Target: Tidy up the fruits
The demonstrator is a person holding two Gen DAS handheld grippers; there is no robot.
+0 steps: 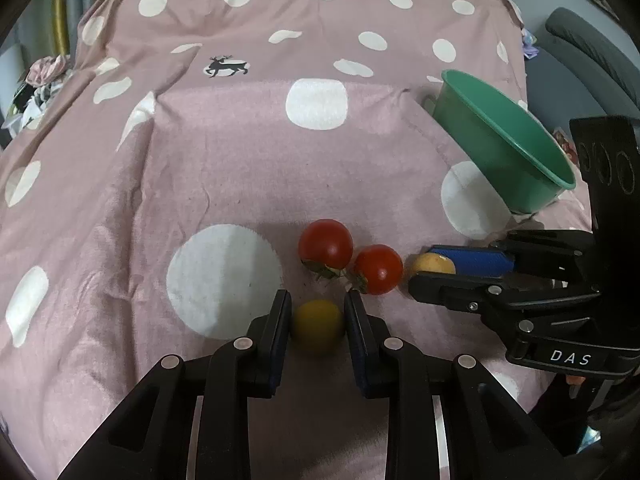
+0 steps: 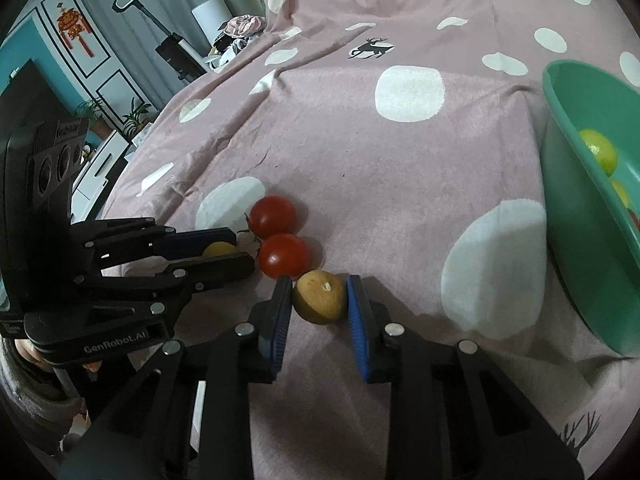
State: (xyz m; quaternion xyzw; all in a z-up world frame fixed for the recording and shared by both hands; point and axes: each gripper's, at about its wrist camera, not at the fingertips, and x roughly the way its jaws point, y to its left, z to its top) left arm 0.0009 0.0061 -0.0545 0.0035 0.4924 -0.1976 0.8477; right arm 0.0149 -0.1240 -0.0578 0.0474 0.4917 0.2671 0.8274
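Between my two closed grippers, two round red tomatoes [image 1: 326, 243] are sitting; my left gripper [image 1: 317, 300] is clamping a yellow fruit [image 1: 318, 326], my right gripper [image 2: 319, 284] a tan fruit [image 2: 320, 298], near a green plastic bowl [image 2: 576, 216].

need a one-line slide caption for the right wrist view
Right gripper shut on a tan fruit beside two tomatoes; green bowl at right.

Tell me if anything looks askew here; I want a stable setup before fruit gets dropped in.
The green bowl looks tipped: its rim slants on the soft polka-dot bedspread, with yellow-green fruit already inside. Otherwise, each gripper is simply shut on a small yellowish fruit beside two tomatoes.
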